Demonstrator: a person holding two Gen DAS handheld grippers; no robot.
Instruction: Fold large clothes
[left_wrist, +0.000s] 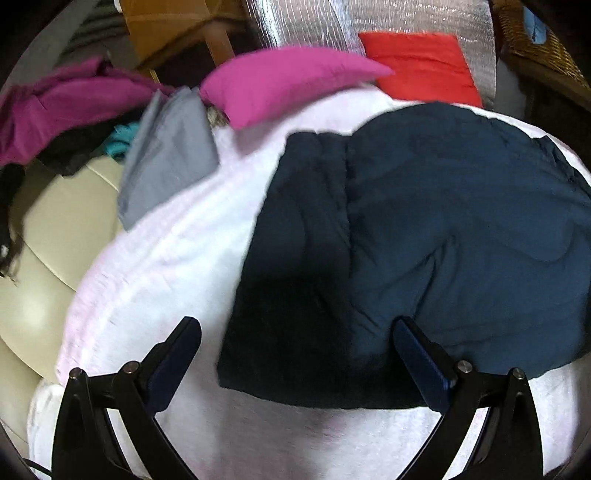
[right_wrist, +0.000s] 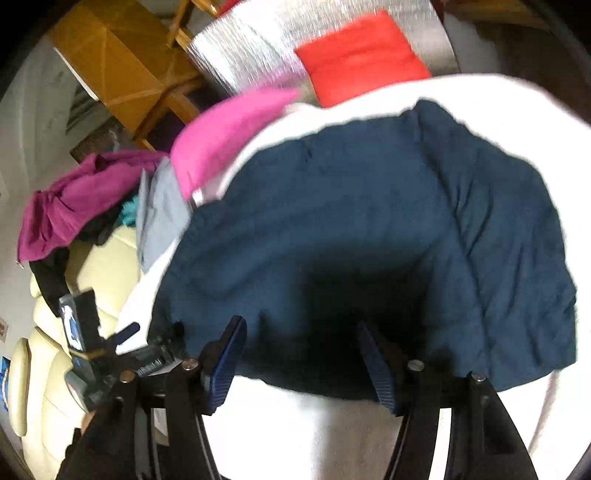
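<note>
Between folds: navy garment (left_wrist: 424, 240) lay folded on white blanket (left_wrist: 166, 258). Left gripper (left_wrist: 295, 358) and right gripper (right_wrist: 301, 354) fingers apart, empty. Next: regrip near hem.

Both wrist cameras look steeply down from close above; they share the navy garment (left_wrist: 424, 236) (right_wrist: 351, 229) on the white blanket (left_wrist: 177, 258) (right_wrist: 332, 435).
</note>
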